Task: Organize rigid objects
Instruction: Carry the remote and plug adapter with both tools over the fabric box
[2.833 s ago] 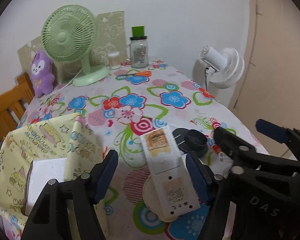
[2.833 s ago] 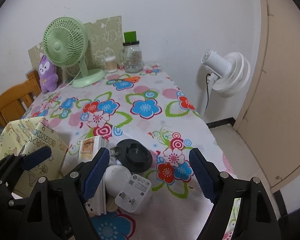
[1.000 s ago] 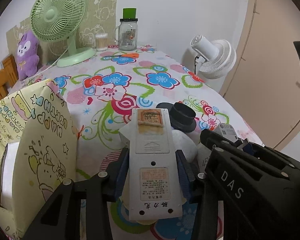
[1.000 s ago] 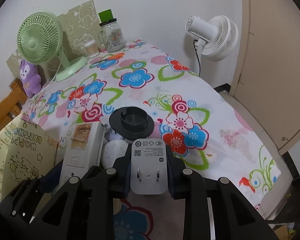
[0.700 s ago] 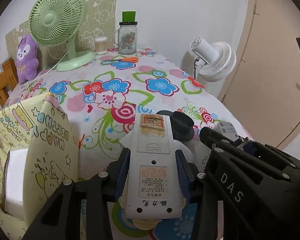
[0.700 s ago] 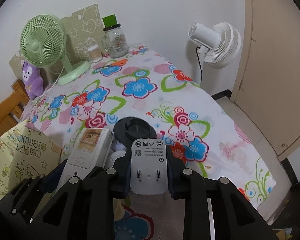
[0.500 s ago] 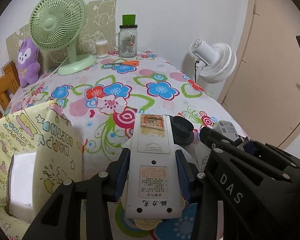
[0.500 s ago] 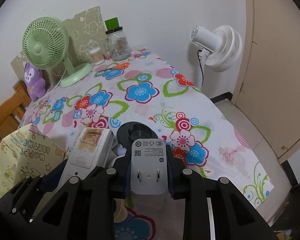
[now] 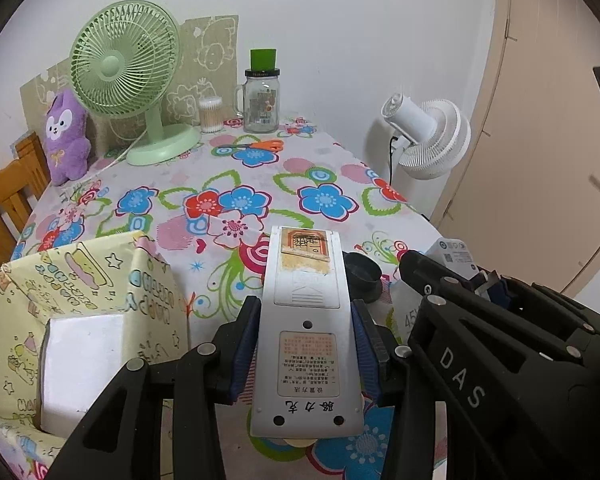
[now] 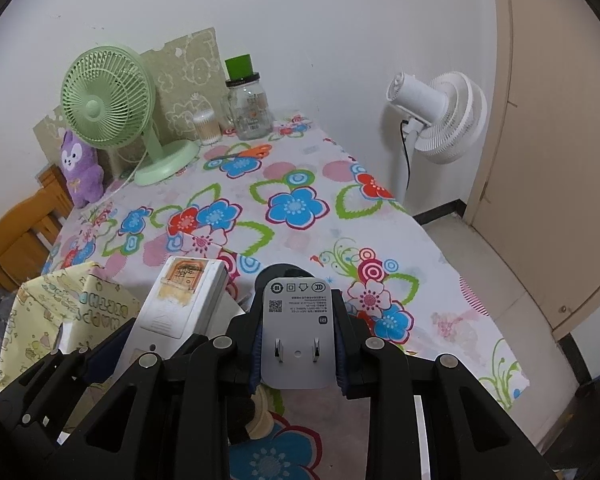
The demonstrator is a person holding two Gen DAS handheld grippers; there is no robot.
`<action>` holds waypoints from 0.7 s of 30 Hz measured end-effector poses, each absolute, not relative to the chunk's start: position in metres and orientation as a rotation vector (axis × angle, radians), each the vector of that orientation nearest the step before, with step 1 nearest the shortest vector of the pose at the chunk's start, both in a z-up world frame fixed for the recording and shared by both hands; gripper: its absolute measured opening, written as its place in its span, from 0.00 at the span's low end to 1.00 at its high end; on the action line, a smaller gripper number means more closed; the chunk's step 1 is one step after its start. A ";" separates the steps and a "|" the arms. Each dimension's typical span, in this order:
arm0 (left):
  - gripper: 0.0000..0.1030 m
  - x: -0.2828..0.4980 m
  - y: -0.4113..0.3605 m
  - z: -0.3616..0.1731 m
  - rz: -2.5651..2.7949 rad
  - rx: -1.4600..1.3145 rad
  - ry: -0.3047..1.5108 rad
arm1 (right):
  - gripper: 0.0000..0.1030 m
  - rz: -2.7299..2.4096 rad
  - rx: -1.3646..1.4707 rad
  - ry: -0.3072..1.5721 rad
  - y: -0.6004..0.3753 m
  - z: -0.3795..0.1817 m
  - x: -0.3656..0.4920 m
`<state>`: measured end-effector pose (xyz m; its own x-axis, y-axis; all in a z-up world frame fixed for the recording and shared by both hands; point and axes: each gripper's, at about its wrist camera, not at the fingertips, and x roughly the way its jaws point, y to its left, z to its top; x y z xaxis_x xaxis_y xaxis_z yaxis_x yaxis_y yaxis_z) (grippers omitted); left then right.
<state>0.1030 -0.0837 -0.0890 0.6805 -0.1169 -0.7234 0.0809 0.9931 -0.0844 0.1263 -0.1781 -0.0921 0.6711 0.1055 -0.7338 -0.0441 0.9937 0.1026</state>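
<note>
Left gripper (image 9: pixel 306 348): jaws closed partway on a white remote control (image 9: pixel 306 332), its back facing up, with the blue pads pressed to its long sides near the middle. The remote is held clear of the flowered tablecloth (image 9: pixel 260 184) and fills the lower centre of the left wrist view. In the right wrist view the same remote (image 10: pixel 180 304) is seen at lower left, its printed label end pointing to the upper part of the frame.

Right gripper (image 10: pixel 298 346): jaws drawn fully in on a white plug adapter (image 10: pixel 298 332), prongs facing up, gripped by its two side faces. It is seen at lower centre of the right wrist view. In the left wrist view only its top edge (image 9: pixel 456 252) shows at right, behind the black frame of the right gripper.

A black round holder (image 9: pixel 362 274) is partly seen just right of the remote, on the cloth. A yellow patterned box (image 9: pixel 100 280), open at the top with a white inside, stands at lower left of the left wrist view.

At the far end of the table, upper left of the frame: a green desk fan (image 9: pixel 126 68), a purple plush toy (image 9: pixel 66 138), a tub of cotton swabs (image 9: pixel 211 114), a glass jar (image 9: pixel 261 98) with a green top, and orange-handled scissors (image 9: pixel 260 145). A white floor fan (image 9: pixel 428 136) stands beside the table at right.
</note>
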 end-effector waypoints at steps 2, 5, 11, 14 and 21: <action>0.45 0.101 -0.082 -0.084 -0.111 -0.047 0.808 | 0.30 0.084 0.075 0.825 -0.177 -0.087 0.124; 0.45 0.098 -0.082 -0.078 -0.110 -0.045 0.799 | 0.30 0.085 0.076 0.818 -0.176 -0.081 0.122; 0.45 0.092 -0.079 -0.066 -0.107 -0.043 0.782 | 0.30 0.087 0.072 0.803 -0.173 -0.068 0.116; 0.45 0.090 -0.078 -0.063 -0.112 -0.049 0.781 | 0.30 0.088 0.072 0.798 -0.172 -0.063 0.113; 0.45 0.086 -0.076 -0.053 -0.115 -0.046 0.771 | 0.30 0.089 0.065 0.786 -0.169 -0.052 0.109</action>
